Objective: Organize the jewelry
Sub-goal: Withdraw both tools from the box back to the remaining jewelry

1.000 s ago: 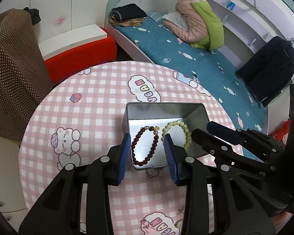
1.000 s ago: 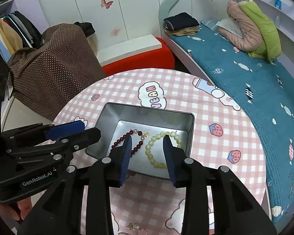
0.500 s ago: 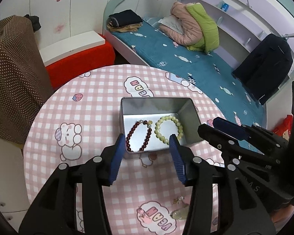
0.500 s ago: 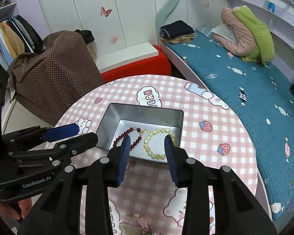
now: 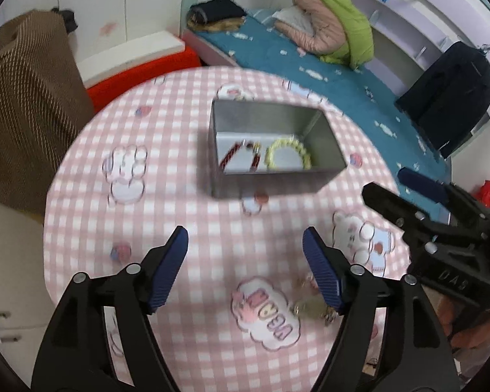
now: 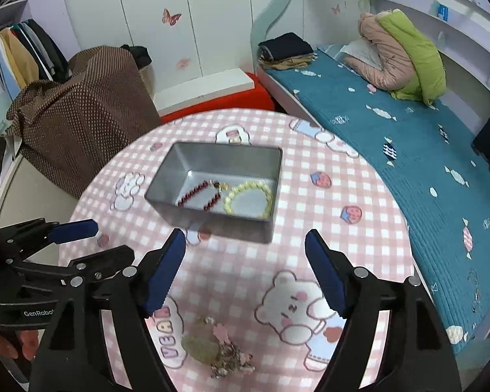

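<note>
Hovering over the round table [image 6: 369, 196] with its pink checked cloth, the right gripper [image 6: 245, 271] has its blue-padded jaws spread wide, having just been opening, and nothing sits between them. Ahead of its fingertips stands the grey metal tin [image 6: 212, 225], and inside it lie two bracelets side by side: a dark red bead bracelet [image 6: 199, 194] toward the left and a pale yellow-green bead bracelet [image 6: 249, 197] toward the right, close together near the tin's front wall. Below the right gripper, between its arms and nearer the camera, a small heap of jewelry [image 6: 217, 348] rests on the cloth, a greenish stone with pink bits. The left gripper [image 5: 245, 269] is likewise spread, its jaws just opened, holding nothing; the tin [image 5: 271, 181] lies ahead of it, and the same heap [image 5: 312, 307] sits just beside its right finger, blurred. Each gripper appears at the edge of the other's view.
</note>
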The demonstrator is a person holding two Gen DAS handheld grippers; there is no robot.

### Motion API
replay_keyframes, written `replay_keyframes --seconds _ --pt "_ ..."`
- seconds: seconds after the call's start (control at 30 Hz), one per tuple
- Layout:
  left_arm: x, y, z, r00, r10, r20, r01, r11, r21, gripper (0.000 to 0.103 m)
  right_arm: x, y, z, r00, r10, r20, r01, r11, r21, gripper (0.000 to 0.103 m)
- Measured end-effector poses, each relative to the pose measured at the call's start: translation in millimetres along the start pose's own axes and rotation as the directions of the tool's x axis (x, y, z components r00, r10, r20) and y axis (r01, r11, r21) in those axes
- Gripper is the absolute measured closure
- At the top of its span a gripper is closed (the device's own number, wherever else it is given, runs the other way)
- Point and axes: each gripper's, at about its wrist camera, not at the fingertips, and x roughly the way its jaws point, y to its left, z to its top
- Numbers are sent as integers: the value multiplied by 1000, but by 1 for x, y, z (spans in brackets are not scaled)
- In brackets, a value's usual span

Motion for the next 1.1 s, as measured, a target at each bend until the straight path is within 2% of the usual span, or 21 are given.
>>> replay_keyframes --seconds 0.03,0.2,0.47,0.7,0.77,0.9,1.03,1.1 --pt "3 1 -5 1000 2 -20 -2 1000 -12 28 0 -1 -2 1000 -1 -7 1 1000 -2 25" --pt "16 6 -28 996 4 -93 -8 999 -43 28 2 -6 -20 999 1 -45 -1 1000 1 18" --pt "37 6 -51 986 -8 -165 -4 998 -68 28 10 -8 -50 991 -2 -132 3 1000 4 17" --pt "51 2 -58 981 -26 -193 11 997 -77 30 14 -8 -71 984 0 -178 -1 1000 -4 17" --pt "54 3 -59 978 -33 -207 15 996 -88 47 15 -7 -74 983 1 -184 -3 1000 -7 17" --pt "59 -1 -60 977 -16 -213 0 997 -74 54 16 -7 -77 982 6 -191 -7 1000 -6 17" --pt "61 -2 -60 975 -22 -220 5 997 -77 88 19 -7 -79 978 17 -207 -16 1000 6 17" --pt "63 1 -59 974 -36 -223 15 996 -93 90 21 -4 -79 977 22 -212 -21 1000 4 17"
